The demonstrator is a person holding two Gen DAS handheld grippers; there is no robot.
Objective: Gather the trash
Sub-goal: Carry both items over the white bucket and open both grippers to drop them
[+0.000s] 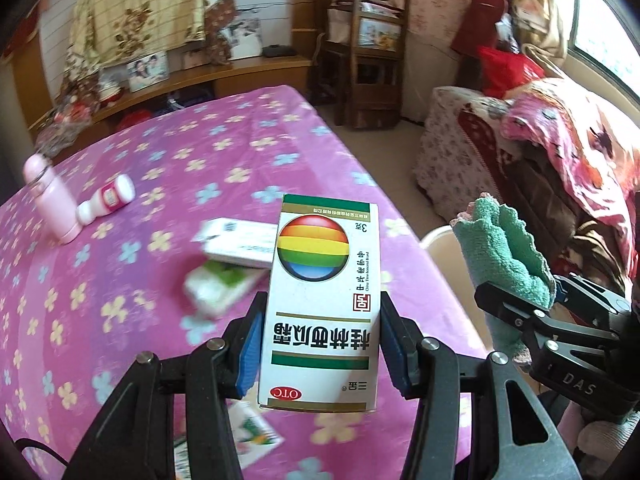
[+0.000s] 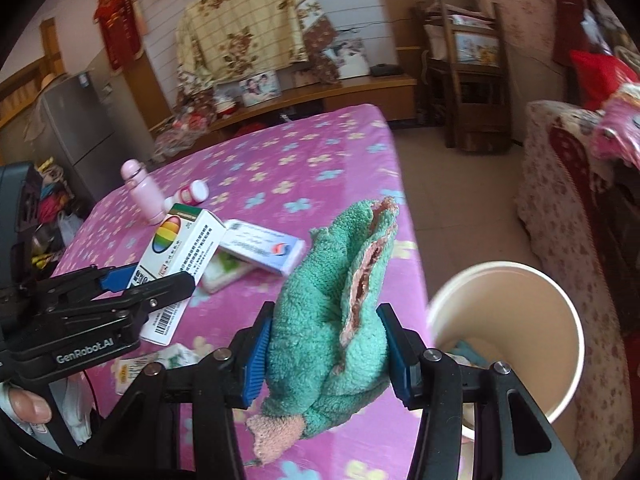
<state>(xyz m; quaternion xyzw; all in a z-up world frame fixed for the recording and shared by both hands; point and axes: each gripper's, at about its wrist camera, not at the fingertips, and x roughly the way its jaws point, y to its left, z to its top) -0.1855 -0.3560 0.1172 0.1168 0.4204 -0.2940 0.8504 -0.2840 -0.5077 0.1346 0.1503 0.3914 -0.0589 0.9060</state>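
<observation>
here the left gripper (image 1: 320, 344) clamps the medicine box (image 1: 320, 304), right gripper (image 2: 326, 352) pinching the green cloth (image 2: 336, 300) beside the table edge (image 2: 412, 256).

The right gripper (image 2: 326, 344) clamps a green cloth (image 2: 340, 300) beside a seemingly cream bin (image 2: 560, 320).

Light: bright daylight from the window (image 1: 608, 36) at the upper right of the left wrist view.
Glare: the panes are blown out white.
Blur: the pink plastic flask (image 1: 50, 196) and white flat box (image 1: 240, 242) on the pink flowered tablecloth (image 1: 168, 152) are smeared.
Sharp: the white cardboard medicine box with rainbow ball (image 1: 320, 304).
Edges: fisheye bending, dark corner vignette.
</observation>
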